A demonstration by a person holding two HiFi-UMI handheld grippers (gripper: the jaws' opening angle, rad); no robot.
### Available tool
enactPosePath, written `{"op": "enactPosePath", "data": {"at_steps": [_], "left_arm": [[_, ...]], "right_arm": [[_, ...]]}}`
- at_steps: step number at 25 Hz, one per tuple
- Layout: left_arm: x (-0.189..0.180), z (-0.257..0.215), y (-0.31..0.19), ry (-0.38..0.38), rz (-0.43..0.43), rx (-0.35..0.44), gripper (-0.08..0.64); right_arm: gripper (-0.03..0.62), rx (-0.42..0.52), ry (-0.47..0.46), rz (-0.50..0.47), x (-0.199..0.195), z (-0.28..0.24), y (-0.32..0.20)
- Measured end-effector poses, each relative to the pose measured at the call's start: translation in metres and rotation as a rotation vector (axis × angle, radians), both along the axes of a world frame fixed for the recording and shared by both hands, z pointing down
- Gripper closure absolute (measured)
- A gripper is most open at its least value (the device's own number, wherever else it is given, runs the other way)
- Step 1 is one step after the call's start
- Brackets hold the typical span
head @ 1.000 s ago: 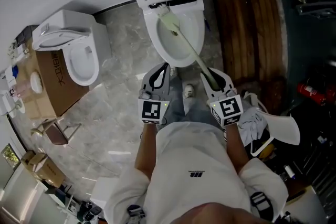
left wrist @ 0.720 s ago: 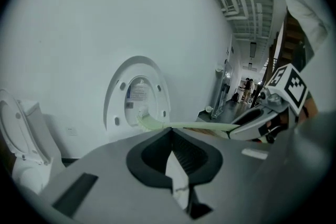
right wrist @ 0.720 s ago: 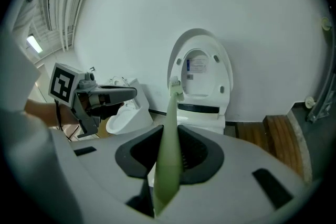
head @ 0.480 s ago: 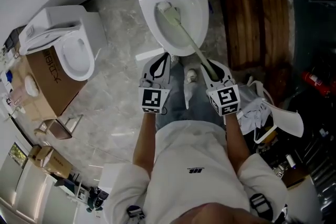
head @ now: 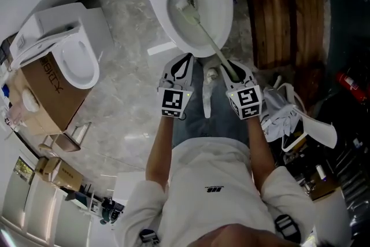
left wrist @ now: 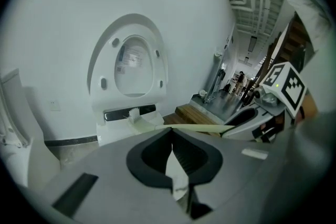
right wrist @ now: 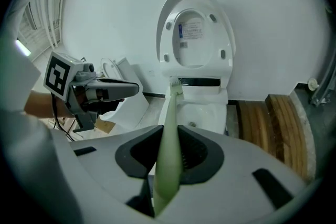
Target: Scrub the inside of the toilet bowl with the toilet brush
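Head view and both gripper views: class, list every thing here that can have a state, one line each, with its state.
Pale green long-handled toilet brush: gripped, head down inside the bowl.
White toilet's oval lid: raised upright.
Right tool: shut on the brush handle.
Left tool: shut, empty.
Second white toilet: lid up.

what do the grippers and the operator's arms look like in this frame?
The left gripper and right gripper are light grey shells with black-lined jaws. Each carries a white marker cube printed with black squares. The person wears a white short-sleeved shirt, and the forearms are bare.
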State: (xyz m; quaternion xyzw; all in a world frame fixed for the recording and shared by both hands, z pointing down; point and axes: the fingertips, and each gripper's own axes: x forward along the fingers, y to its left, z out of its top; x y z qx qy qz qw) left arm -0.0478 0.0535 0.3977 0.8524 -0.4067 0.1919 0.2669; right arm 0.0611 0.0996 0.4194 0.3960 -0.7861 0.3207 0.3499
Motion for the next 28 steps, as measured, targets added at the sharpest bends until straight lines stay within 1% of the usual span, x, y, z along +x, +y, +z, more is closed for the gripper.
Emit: {"op": "enactPosePath", "data": {"at_steps": [4, 9, 16, 24, 28], "left_arm": [[0.004, 0.031, 0.001, -0.011, 0.027, -0.03, 0.551], [0.011, 0.059, 0.008, -0.012, 0.059, -0.067, 0.551], [0.02, 0.093, 0.017, -0.014, 0.069, -0.114, 0.551], [0.029, 0.125, 0.02, -0.026, 0.034, -0.145, 0.551], [0.027, 0.144, 0.018, -0.038, -0.002, -0.162, 0.551]], "right_arm": [[0.517, -0.024, 0.014, -0.015, 0.0, 0.028, -0.003], [0.517, -0.048, 0.014, -0.018, -0.002, 0.056, -0.003], [0.517, -0.109, 0.025, -0.017, 0.004, 0.1, 0.0], [0.517, -0.187, 0.041, -0.069, 0.012, 0.148, 0.011], [0.517, -0.212, 0.04, -0.105, 0.013, 0.168, 0.009]]}}
